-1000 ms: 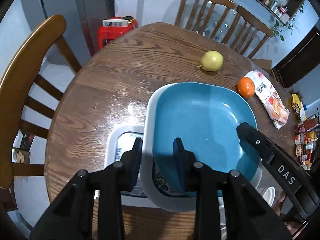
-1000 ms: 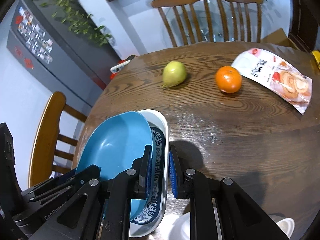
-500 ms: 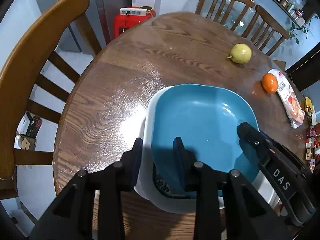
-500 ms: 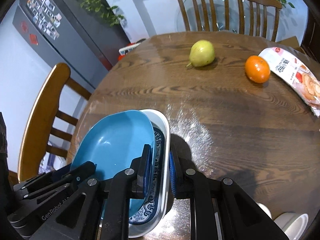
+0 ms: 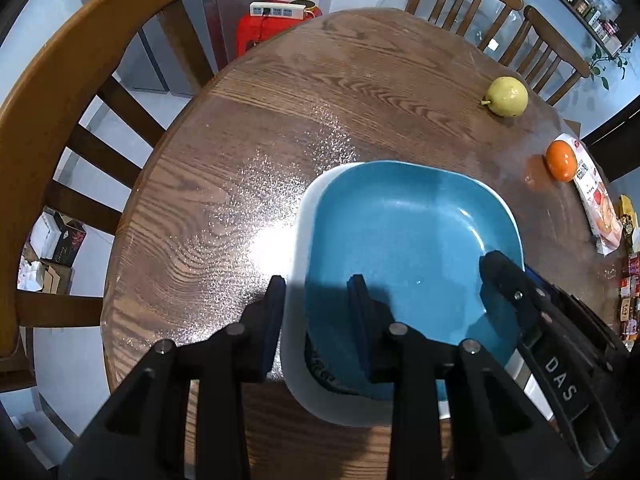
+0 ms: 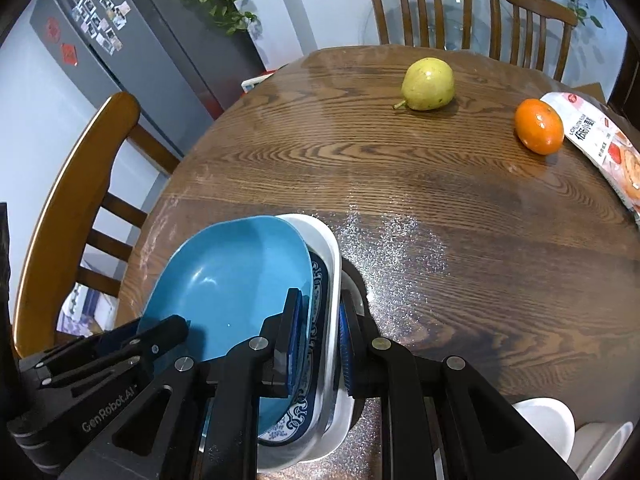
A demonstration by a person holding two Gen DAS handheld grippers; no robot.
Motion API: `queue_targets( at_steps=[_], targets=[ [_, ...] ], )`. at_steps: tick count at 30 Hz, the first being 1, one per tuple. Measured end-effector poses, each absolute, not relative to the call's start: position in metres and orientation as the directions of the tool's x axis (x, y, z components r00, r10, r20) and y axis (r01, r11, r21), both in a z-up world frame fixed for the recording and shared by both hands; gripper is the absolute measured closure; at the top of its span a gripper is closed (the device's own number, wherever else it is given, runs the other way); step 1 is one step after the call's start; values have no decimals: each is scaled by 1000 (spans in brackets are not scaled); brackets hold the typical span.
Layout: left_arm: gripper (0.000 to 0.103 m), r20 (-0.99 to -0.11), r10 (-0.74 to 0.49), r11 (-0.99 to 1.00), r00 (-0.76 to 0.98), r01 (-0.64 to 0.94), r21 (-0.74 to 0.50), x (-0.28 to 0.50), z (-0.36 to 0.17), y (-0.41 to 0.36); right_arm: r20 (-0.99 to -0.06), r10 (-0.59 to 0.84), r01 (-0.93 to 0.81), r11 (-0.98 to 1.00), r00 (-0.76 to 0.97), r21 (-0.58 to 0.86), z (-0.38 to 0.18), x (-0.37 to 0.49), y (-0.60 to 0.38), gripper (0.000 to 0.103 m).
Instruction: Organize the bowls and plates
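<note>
A blue square plate (image 5: 404,240) sits nested in a white rectangular dish (image 5: 296,248) with a blue patterned inside. Both are held above the wooden table (image 5: 248,128). My left gripper (image 5: 316,320) is shut on the left rims of the stack, one finger outside the white dish, one inside the blue plate. My right gripper (image 6: 318,334) is shut on the right rim of the white dish (image 6: 332,280), next to the blue plate (image 6: 232,280). Each gripper shows in the other's view.
A pear (image 6: 428,84), an orange (image 6: 538,126) and a snack packet (image 6: 600,148) lie at the table's far right. White bowls (image 6: 548,424) show at the lower right of the right wrist view. Wooden chairs (image 5: 52,120) stand around the table.
Both grippers have lifted the stacked plates and carried them toward the left part of the table. The second white dish underneath has dropped out of view.
</note>
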State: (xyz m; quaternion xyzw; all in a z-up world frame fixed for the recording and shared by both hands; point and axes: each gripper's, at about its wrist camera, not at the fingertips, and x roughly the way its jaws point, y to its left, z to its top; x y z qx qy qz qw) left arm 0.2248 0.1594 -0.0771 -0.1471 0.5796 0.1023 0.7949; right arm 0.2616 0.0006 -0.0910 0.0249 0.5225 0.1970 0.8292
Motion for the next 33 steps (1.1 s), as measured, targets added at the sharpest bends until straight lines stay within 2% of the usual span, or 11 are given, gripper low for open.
queue_targets(
  at_steps=[11, 19, 23, 27, 29, 31, 33],
  targets=[
    [74, -961, 8, 950, 276, -302, -78, 223, -89, 149, -883, 260, -306, 941, 390, 142, -103, 255, 7, 83],
    [73, -962, 18, 950, 274, -304, -69, 221, -90, 152, -894, 234, -309, 944, 382, 115, -108, 253, 9, 83],
    [61, -964, -32, 951, 262, -290, -111, 221, -90, 154, -911, 200, -324, 943, 361, 78, -110, 253, 12, 83],
    [50, -961, -45, 946, 271, -298, -129, 216, -81, 159, -919, 217, -329, 939, 330, 104, -108, 255, 6, 83],
    [38, -949, -65, 941, 308, -297, -161, 213, -70, 162, -918, 211, -316, 943, 337, 101, -103, 256, 1, 76],
    [35, -940, -75, 935, 333, -303, -182, 212, -64, 167, -910, 221, -300, 947, 351, 114, -97, 257, -4, 57],
    [34, -937, -70, 931, 343, -315, -185, 212, -63, 171, -900, 249, -281, 948, 357, 151, -92, 258, -10, 43]
  ],
)
